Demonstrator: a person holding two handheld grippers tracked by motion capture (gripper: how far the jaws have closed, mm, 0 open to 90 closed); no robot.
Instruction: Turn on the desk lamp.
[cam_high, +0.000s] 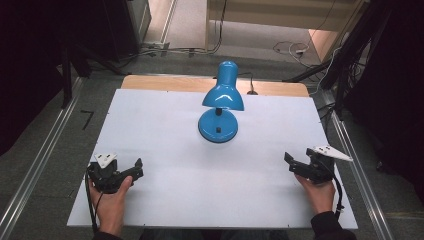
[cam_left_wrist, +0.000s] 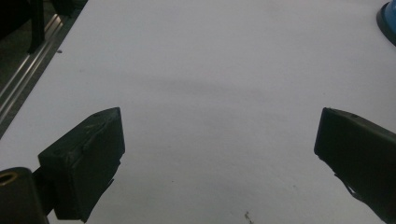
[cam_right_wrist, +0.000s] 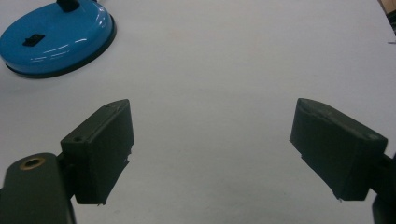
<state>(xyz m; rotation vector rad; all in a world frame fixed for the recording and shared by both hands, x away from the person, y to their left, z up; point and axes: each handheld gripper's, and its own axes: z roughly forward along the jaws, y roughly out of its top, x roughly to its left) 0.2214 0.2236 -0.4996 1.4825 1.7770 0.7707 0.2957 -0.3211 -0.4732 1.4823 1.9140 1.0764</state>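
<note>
Blue desk lamp (cam_high: 220, 105) stands upright on the white tabletop (cam_high: 165, 190), ahead of both hand-held grippers and between them, well apart from each. Round base flat on the surface, shade tilted over it.

Left hand-held gripper (cam_high: 131, 170) sits near the tabletop's near-left corner, held in the left hand (cam_high: 111, 197), jaws spread wide with nothing between them. In the left gripper view just bare white surface lies between the jaws; a sliver of the lamp base (cam_left_wrist: 388, 21) shows far ahead, off to the right.

Right hand-held gripper (cam_high: 292, 162) is near the near-right edge, held in the right hand (cam_high: 320, 192), jaws also wide apart and holding nothing. In the right gripper view the lamp base (cam_right_wrist: 56, 39) lies ahead and to the left of the jaws, not touching them. A black switch (cam_right_wrist: 33, 39) shows on top of the base.
</note>
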